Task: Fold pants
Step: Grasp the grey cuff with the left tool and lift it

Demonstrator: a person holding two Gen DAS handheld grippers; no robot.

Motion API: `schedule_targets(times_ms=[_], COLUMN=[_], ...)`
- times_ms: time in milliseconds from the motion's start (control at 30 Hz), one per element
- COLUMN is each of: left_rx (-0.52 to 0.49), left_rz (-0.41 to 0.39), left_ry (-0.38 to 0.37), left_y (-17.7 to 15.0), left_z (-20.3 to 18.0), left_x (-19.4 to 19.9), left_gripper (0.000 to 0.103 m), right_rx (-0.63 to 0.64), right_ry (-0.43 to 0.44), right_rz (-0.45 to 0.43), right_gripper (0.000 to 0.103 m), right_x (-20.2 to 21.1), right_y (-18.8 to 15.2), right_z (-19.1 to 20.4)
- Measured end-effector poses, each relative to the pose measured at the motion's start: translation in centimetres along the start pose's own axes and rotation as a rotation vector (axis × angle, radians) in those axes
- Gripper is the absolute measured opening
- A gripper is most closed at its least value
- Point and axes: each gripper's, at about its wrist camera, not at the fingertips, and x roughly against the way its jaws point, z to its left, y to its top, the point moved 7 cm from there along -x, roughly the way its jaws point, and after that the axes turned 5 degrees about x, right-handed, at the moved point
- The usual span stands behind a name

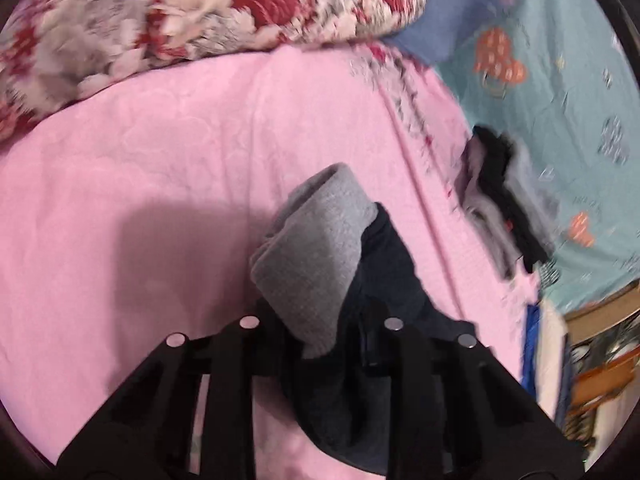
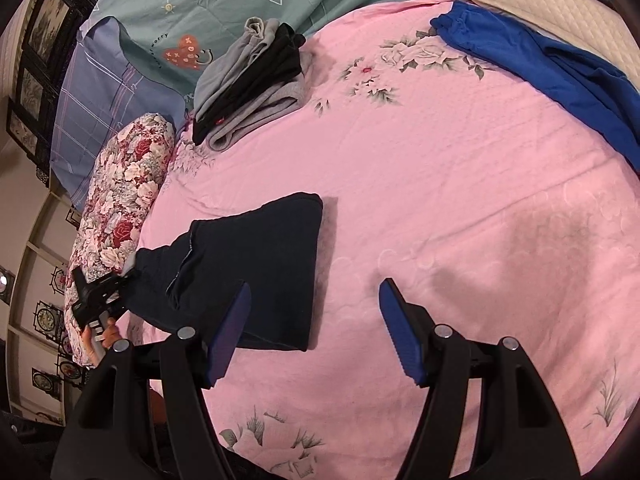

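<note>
Pants (image 2: 256, 264), dark navy and folded, lie on the pink bedsheet (image 2: 460, 200), one end clamped in the closed jaws of the left gripper (image 2: 120, 280); right gripper (image 2: 314, 324) hovers just beside them, jaws open, holding nothing.

Bare pink sheet (image 2: 460, 200) right of dark pants (image 2: 260, 264): open passage. Clothes stack (image 2: 248, 80) far side, floral bolster (image 2: 124, 192) left, blue garment (image 2: 560, 76) right, possibly overhanging.

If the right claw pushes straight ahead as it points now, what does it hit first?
Probably just the pink floral bedsheet. The open right claw aims at bare sheet; the folded dark navy pants lie just beside its line, though depth is unclear.
</note>
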Motion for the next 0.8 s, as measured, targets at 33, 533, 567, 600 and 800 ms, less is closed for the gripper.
schedule_targets(times_ms=[33, 533, 567, 600, 800], left_rx=[-0.003, -0.075, -0.082, -0.087, -0.103], left_rz=[-0.023, -0.048, -0.05, -0.051, -0.05], left_ry=[-0.011, -0.016, -0.015, -0.012, -0.004], left_y=[0.0, -0.9, -1.0, -1.0, -1.1], left_z=[0.1, 0.4, 0.3, 0.2, 0.1], left_x=[0.9, 2.4, 2.5, 2.5, 2.6], left_gripper=[0.024, 0.024, 0.024, 0.024, 0.024], right_rx=[0.003, 0.491, 0.532, 0.561, 0.638], right_ry=[-0.007, 0.149, 0.161, 0.172, 0.079], right_rz=[0.005, 0.267, 0.287, 0.3, 0.374], right_gripper=[0.067, 0.067, 0.066, 0.063, 0.016], right_x=[-0.1, -11.5, -13.0, -14.3, -21.5], right_y=[0.0, 0.7, 0.4, 0.1, -0.8], right_z=[0.1, 20.5, 22.3, 23.6, 26.3])
